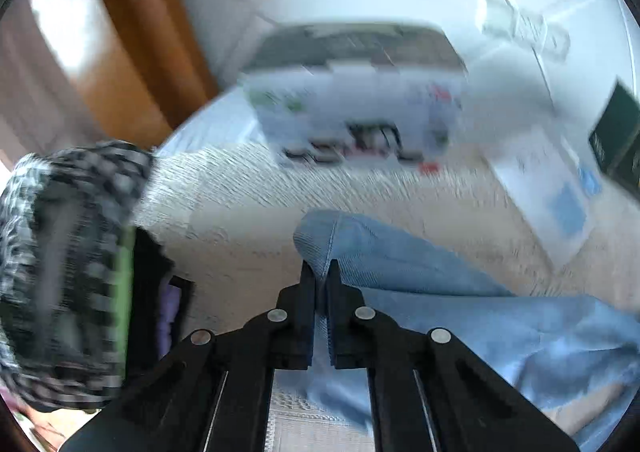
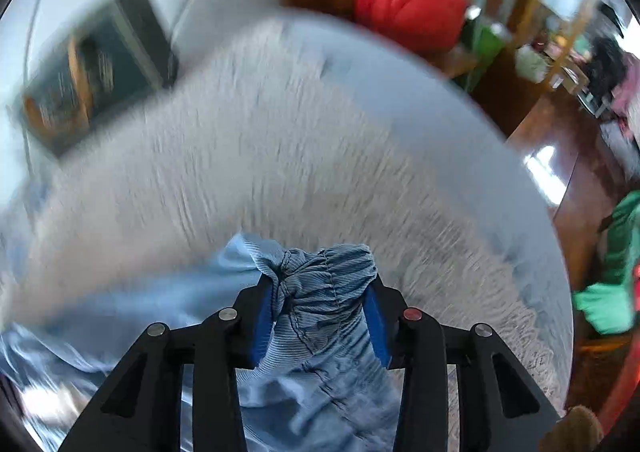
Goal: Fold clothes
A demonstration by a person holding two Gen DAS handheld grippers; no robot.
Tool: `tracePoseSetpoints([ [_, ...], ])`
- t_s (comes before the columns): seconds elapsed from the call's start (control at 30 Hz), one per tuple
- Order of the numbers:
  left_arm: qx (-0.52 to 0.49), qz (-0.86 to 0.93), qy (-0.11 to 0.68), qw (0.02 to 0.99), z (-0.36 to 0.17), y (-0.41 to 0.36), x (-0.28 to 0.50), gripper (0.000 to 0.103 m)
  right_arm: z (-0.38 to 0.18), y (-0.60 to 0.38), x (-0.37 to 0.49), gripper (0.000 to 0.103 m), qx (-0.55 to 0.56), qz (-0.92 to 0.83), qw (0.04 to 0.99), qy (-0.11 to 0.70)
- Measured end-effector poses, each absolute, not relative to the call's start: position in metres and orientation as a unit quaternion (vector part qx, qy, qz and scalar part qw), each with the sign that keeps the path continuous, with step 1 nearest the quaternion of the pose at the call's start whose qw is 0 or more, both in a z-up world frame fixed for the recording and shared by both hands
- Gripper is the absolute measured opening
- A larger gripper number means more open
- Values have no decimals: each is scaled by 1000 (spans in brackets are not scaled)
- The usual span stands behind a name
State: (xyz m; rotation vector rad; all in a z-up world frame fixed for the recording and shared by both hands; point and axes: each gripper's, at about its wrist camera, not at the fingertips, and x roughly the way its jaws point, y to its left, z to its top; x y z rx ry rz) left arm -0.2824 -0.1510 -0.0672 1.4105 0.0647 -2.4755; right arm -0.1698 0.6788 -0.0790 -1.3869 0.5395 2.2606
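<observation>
**Both grippers pinching the blue garment above the table**

Left gripper (image 1: 321, 272): fingers nearly together, clamped on a thin fold of the light blue garment (image 1: 420, 272); it tilts steeply down toward the table. Right gripper (image 2: 320, 292): fingers part-way apart, blue pads (image 2: 262, 316) pressing a bunched, ribbed wad of the same cloth, also angled down. The garment trails from both grips onto the white textured tablecloth (image 2: 280, 139). A checked sleeve (image 1: 68, 252) sits left. Beyond: a blurred printed box (image 1: 352, 107), a dark book (image 2: 100, 63), a red bag (image 2: 408, 3).
</observation>
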Motion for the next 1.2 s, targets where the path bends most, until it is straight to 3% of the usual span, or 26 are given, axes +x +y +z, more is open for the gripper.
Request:
tracePoseSetpoints([
  [0.1, 513, -844, 28, 154, -81, -158, -287, 20, -84, 684, -169, 46, -506, 809, 232, 190],
  [0.17, 536, -830, 21, 154, -97, -155, -289, 29, -89, 684, -169, 66, -514, 803, 237, 188],
  [0.37, 547, -826, 18, 136, -107, -143, -284, 49, -94, 680, -168, 78, -526, 796, 232, 189],
  [0.6, 569, -810, 10, 141, -135, -145, -329, 51, -93, 691, -165, 81, -527, 789, 244, 200],
  [0.97, 599, -792, 12, 115, -167, -156, -364, 56, -96, 707, -178, 96, -547, 772, 235, 221],
  [1.07, 598, -793, 8, 113, -168, -155, -365, 55, -111, 704, -191, 99, -561, 765, 225, 221],
  [1.13, 598, -795, 26, 97, -167, -153, -367, 27, -124, 699, -202, 101, -567, 762, 218, 225],
  [1.17, 599, -795, 40, 87, -167, -151, -368, 6, -129, 696, -206, 101, -569, 761, 216, 225],
  [1.2, 601, -794, 37, 87, -167, -146, -369, 6, -134, 694, -210, 100, -570, 761, 214, 225],
])
